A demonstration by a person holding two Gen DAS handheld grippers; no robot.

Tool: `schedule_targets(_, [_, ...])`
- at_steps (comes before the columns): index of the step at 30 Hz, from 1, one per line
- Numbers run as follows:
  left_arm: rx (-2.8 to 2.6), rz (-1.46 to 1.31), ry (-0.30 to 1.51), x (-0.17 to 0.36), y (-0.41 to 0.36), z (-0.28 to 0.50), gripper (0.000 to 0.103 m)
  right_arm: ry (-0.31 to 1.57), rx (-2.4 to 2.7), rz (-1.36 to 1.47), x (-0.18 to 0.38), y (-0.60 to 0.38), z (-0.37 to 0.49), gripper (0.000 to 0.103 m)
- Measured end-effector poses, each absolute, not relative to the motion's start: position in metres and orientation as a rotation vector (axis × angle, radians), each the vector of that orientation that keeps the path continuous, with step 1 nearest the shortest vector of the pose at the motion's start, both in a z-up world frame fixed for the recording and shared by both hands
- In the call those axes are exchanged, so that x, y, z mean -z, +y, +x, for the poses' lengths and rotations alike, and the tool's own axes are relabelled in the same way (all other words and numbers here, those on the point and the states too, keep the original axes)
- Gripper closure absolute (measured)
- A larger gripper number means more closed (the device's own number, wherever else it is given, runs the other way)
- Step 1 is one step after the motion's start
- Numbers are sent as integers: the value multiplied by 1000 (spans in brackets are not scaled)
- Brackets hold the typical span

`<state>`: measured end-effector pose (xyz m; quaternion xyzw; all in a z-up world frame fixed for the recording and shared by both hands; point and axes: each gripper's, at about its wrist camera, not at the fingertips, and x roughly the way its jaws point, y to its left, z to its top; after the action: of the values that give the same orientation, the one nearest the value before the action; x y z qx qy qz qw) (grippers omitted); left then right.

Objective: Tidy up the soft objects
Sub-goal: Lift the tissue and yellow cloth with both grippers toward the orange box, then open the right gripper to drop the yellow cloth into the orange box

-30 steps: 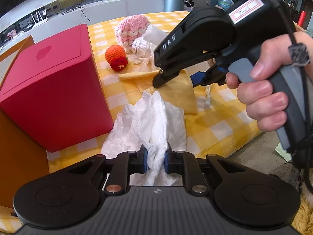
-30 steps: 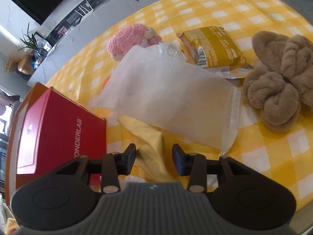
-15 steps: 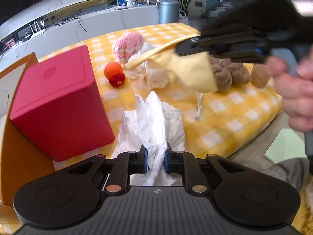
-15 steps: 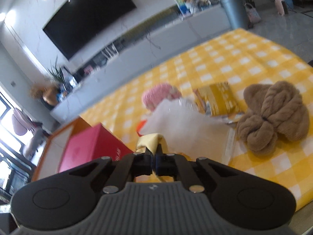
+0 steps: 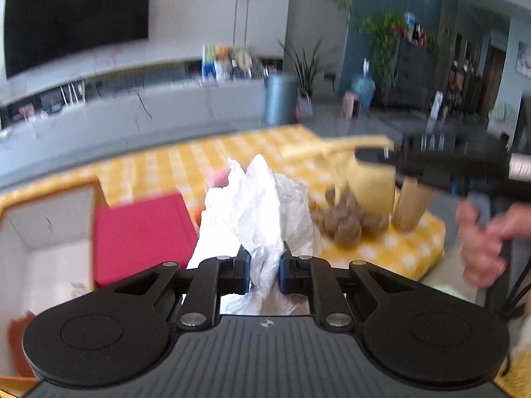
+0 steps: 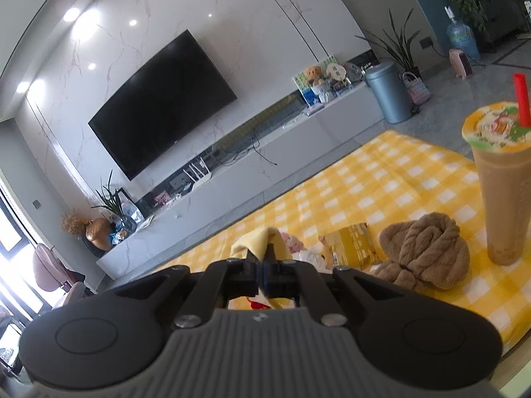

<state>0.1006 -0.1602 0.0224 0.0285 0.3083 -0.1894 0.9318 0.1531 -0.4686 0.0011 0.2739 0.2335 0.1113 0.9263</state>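
My left gripper [image 5: 264, 272] is shut on a crumpled white plastic bag [image 5: 255, 209], which hangs lifted above the table. My right gripper [image 6: 264, 265] is shut on a thin yellow cloth [image 6: 255, 242]; seen from the left wrist, that cloth [image 5: 371, 179] dangles from the right gripper [image 5: 361, 156], which a hand [image 5: 481, 242] holds above the table. A twisted brown towel [image 6: 424, 252] lies on the yellow checked tablecloth [image 6: 381, 185]. A pink crocheted piece [image 6: 292, 242] peeks out behind the yellow cloth.
A red box [image 5: 139, 232] stands left, beside an open orange-walled box [image 5: 46, 232]. A tall milk-tea cup with a red straw [image 6: 501, 179] stands right of the towel, a yellow snack packet [image 6: 351, 243] to its left. The table's near edge [image 5: 428, 258] drops to the floor.
Both grippers rose and tilted up. The right one closed on the yellow cloth and lifted it off the table. The white bag came up with the left gripper.
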Motion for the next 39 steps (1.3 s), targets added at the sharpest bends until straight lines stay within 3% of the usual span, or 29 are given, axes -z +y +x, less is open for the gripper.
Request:
schedule_targets(8, [271, 88, 459, -74, -124, 71, 86, 432, -311, 515, -20, -444, 144, 103])
schedule_targets(17, [76, -20, 371, -81, -58, 48, 86, 394, -524, 435, -51, -372, 130, 103])
schedule_targets(27, [-18, -227, 468, -50, 17, 74, 86, 471, -670, 267, -48, -250, 133, 103])
schedule_targets(39, [-102, -294, 585, -6, 63, 73, 86, 664, -580, -21, 25, -153, 166, 103])
